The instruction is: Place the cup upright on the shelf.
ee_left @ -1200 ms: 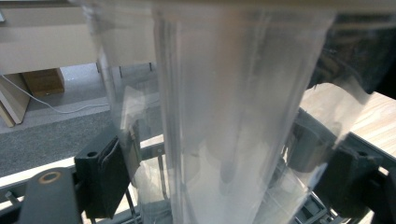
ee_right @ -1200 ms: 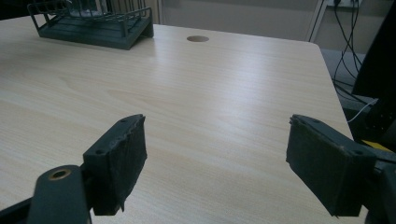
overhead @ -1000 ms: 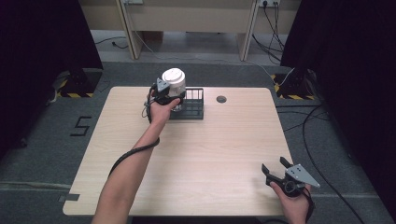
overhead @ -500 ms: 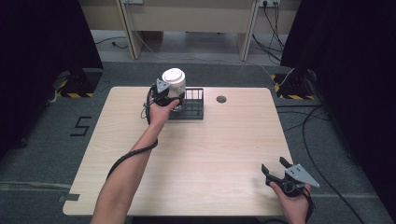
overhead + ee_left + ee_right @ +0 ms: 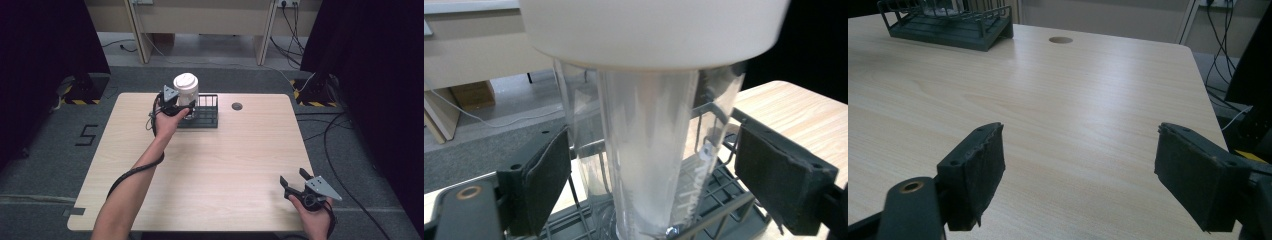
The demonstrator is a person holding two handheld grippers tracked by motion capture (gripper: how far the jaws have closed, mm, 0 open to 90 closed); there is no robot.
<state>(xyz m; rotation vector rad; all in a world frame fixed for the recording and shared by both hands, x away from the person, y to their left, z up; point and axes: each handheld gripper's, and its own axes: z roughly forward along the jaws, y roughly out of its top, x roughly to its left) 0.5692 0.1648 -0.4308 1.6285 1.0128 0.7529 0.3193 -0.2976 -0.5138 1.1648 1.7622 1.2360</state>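
Observation:
A clear plastic cup [image 5: 186,87] with a white lid stands upright in the left end of a dark wire rack [image 5: 207,117] at the table's far side. My left gripper [image 5: 182,107] is at the cup, held by a hand reaching from the near edge. In the left gripper view its jaws stand wide on either side of the cup [image 5: 649,150], with gaps between the pads [image 5: 546,180] and the cup wall; the gripper [image 5: 652,145] is open. My right gripper [image 5: 292,176] hovers open over the near right corner, with nothing between its fingers [image 5: 1079,132].
The light wooden table [image 5: 225,165] has a round cable hole [image 5: 237,106] right of the rack, also visible as the hole [image 5: 1060,39] beside the rack [image 5: 948,27]. Cables lie on the grey floor at the right; dark curtains flank both sides.

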